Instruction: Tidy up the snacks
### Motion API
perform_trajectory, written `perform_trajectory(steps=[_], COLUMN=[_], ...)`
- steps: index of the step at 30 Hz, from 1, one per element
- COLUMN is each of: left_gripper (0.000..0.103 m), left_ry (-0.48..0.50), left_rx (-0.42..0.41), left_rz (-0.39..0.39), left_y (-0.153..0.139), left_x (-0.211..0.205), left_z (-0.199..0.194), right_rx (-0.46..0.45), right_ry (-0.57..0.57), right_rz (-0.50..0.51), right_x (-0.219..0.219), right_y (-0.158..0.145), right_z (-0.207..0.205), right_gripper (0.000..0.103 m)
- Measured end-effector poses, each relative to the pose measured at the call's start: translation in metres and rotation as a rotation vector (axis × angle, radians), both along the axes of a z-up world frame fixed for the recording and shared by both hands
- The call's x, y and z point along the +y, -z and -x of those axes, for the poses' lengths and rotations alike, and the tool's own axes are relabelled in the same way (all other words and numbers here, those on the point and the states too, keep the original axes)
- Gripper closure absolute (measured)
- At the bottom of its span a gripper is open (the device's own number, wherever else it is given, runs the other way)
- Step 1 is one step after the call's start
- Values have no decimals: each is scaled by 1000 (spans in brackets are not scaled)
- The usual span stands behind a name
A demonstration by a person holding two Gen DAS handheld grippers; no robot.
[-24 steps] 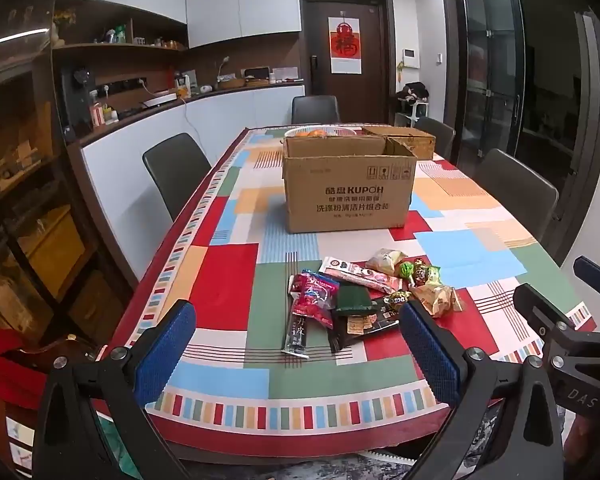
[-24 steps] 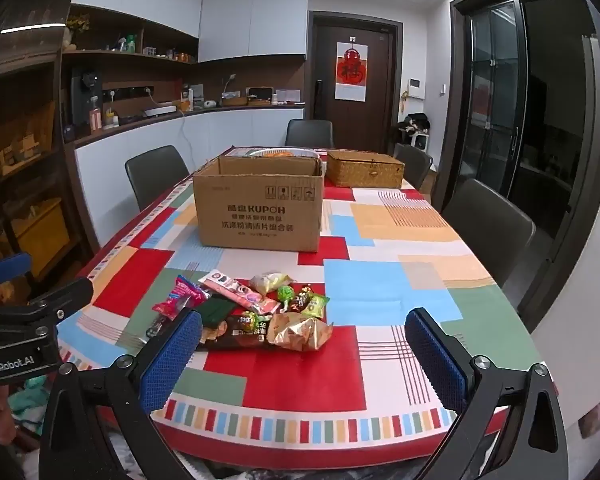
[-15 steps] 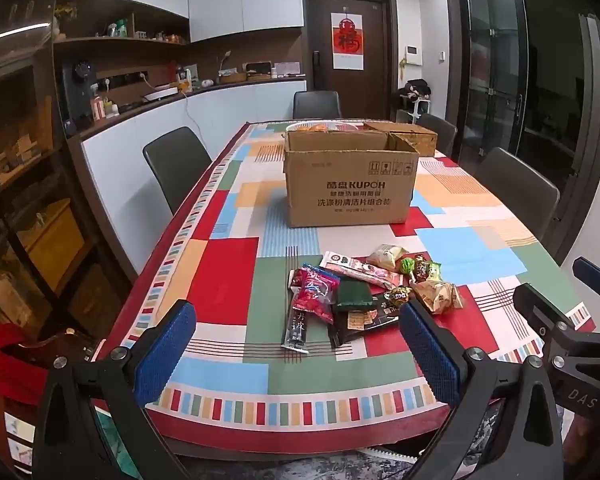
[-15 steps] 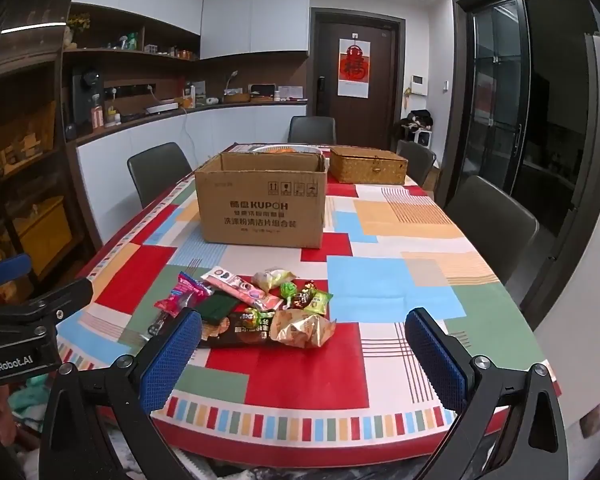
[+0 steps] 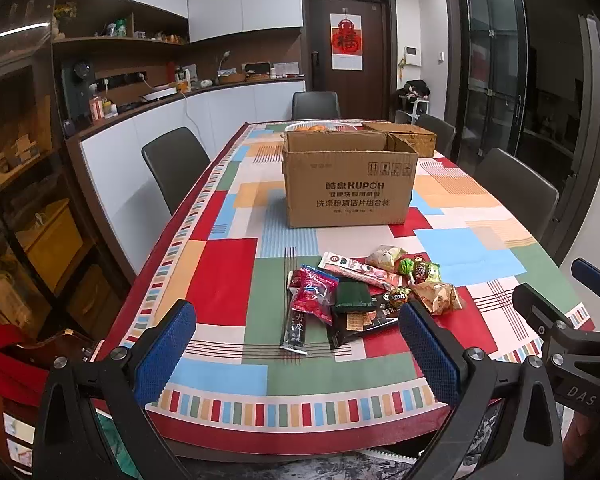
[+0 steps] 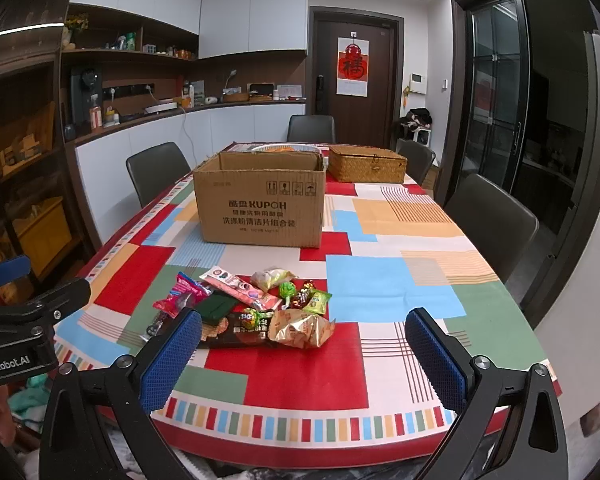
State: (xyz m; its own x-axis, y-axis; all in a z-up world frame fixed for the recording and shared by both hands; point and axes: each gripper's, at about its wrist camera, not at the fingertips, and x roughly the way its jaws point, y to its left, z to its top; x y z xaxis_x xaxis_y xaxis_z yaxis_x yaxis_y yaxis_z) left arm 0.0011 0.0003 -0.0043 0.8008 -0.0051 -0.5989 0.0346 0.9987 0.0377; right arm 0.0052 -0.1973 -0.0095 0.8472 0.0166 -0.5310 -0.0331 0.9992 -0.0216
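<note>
A pile of snack packets (image 5: 364, 292) lies near the front of the table, also in the right wrist view (image 6: 252, 308): a red packet (image 5: 314, 294), a dark green packet (image 5: 354, 296), a pink bar (image 6: 240, 286), a gold crinkled bag (image 6: 302, 328) and small sweets. An open cardboard box (image 5: 350, 188) stands behind them, also in the right wrist view (image 6: 260, 204). My left gripper (image 5: 296, 354) is open and empty at the table's front edge, short of the pile. My right gripper (image 6: 304, 362) is open and empty, also short of the pile.
The table has a colourful checked cloth (image 5: 228, 276). A woven lidded basket (image 6: 366, 164) stands behind the box on the right. Dark chairs (image 5: 174, 160) stand along both sides and at the far end. A counter and shelves run along the left wall.
Both grippers have risen slightly and edged toward the table. The snacks and box have not moved.
</note>
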Motion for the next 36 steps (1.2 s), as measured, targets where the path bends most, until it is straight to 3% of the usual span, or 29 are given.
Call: perform_trajectory(steps=[36], left_gripper=[0], left_ry=[-9], left_rx=[7], left_rz=[8], left_y=[1], left_x=[3], left_z=[1], right_rx=[3], right_ry=[6], right_rz=[9], right_x=[0], right_y=[1], right_z=[-1], right_gripper=[0])
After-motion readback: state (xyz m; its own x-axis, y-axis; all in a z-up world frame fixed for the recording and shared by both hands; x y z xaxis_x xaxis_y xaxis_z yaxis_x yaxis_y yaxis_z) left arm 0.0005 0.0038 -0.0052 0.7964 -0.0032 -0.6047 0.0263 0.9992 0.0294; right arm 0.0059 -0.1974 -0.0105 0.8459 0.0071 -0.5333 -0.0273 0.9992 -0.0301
